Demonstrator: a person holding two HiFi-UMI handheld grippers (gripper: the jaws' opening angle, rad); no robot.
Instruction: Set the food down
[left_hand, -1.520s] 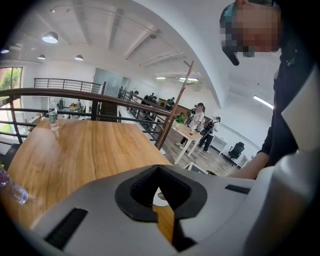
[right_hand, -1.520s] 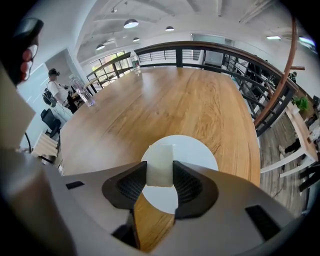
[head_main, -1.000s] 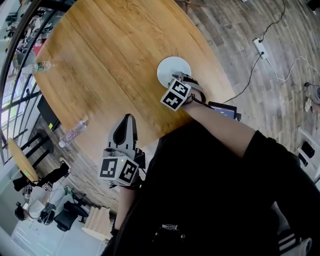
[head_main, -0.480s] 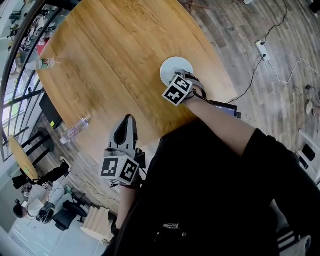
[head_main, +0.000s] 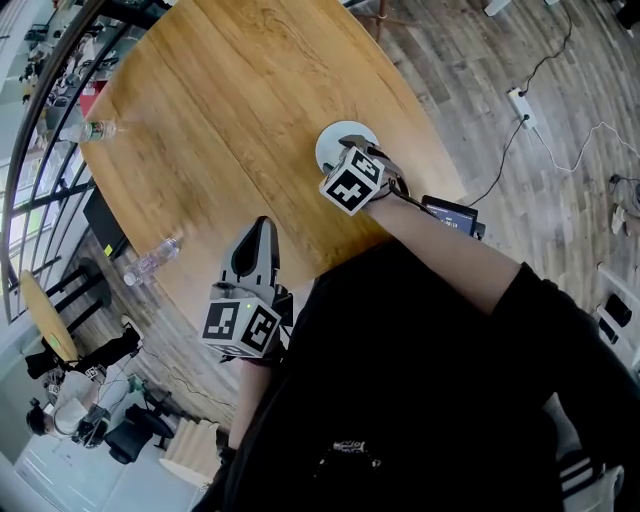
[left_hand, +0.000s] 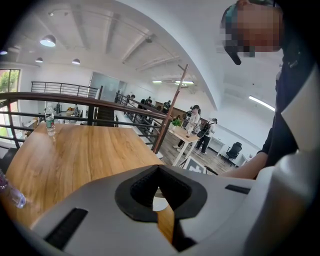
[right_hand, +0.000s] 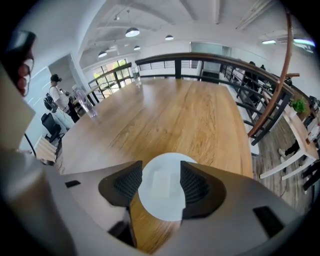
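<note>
Near the right edge of the round wooden table (head_main: 220, 120), a white plate (head_main: 335, 140) is seen lying flat, with a pale rectangular piece of food (right_hand: 161, 179) resting at its middle. The right gripper (head_main: 365, 160) is held just over the plate, its jaws caught opening. The food is framed between the two dark ribbed pads (right_hand: 129, 182) but is pressed by neither. Its outline is blurred in the right gripper view, and its kind cannot be told.

At the table's near edge, well apart from the plate, the left gripper (head_main: 260, 232) is held with its jaws closed to a point, and nothing is gripped between them. A clear bottle (head_main: 150, 262) is seen lying at the table's left edge, and a second bottle (head_main: 88, 131) is seen standing upright at the far-left edge. A power strip (head_main: 519, 100) and its cable are pictured on the plank floor beyond the table.
</note>
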